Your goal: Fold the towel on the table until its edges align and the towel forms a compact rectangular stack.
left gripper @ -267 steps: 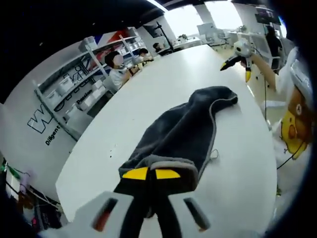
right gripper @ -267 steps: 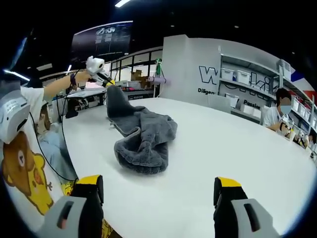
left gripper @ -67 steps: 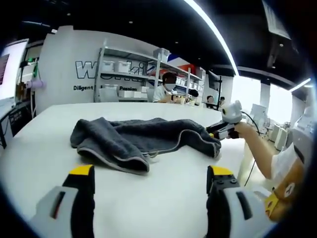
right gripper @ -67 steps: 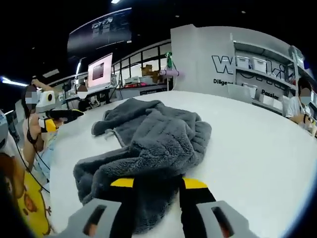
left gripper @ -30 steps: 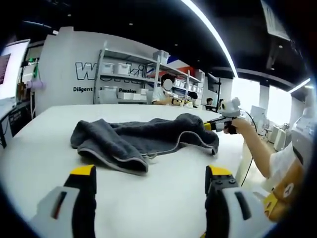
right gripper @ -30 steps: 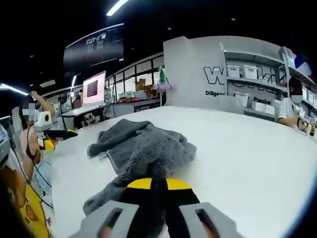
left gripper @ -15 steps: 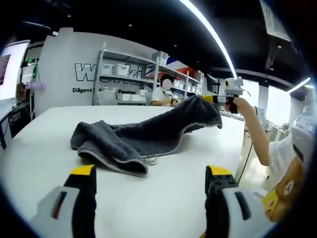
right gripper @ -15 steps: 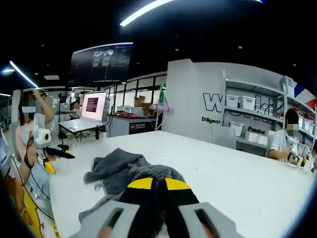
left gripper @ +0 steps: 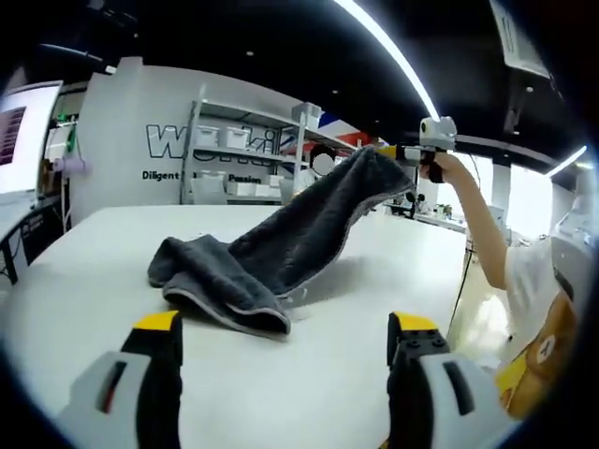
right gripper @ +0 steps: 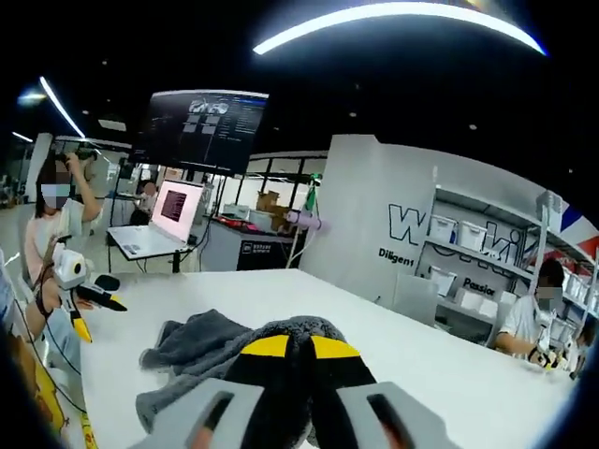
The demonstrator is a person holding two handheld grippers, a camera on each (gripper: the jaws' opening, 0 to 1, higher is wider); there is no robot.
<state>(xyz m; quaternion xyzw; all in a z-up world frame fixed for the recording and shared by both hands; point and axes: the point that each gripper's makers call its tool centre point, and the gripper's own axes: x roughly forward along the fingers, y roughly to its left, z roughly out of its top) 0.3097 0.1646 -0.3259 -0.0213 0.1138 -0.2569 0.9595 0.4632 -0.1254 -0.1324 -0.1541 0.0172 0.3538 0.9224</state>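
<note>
With right gripper (right gripper: 290, 348) clamped on the towel (left gripper: 281, 248) corner, lifted off the surface (left gripper: 84, 290), and left gripper (left gripper: 281, 337) apart, better to carry it over smoothly, matching edges.

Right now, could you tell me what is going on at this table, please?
A person is folding a grey towel with two handheld grippers. The right gripper is shut on one end of the towel and holds it up in the air, while the other end lies bunched on the white table. The left gripper is open and hangs low over the table in front of the towel, holding nothing.
</note>
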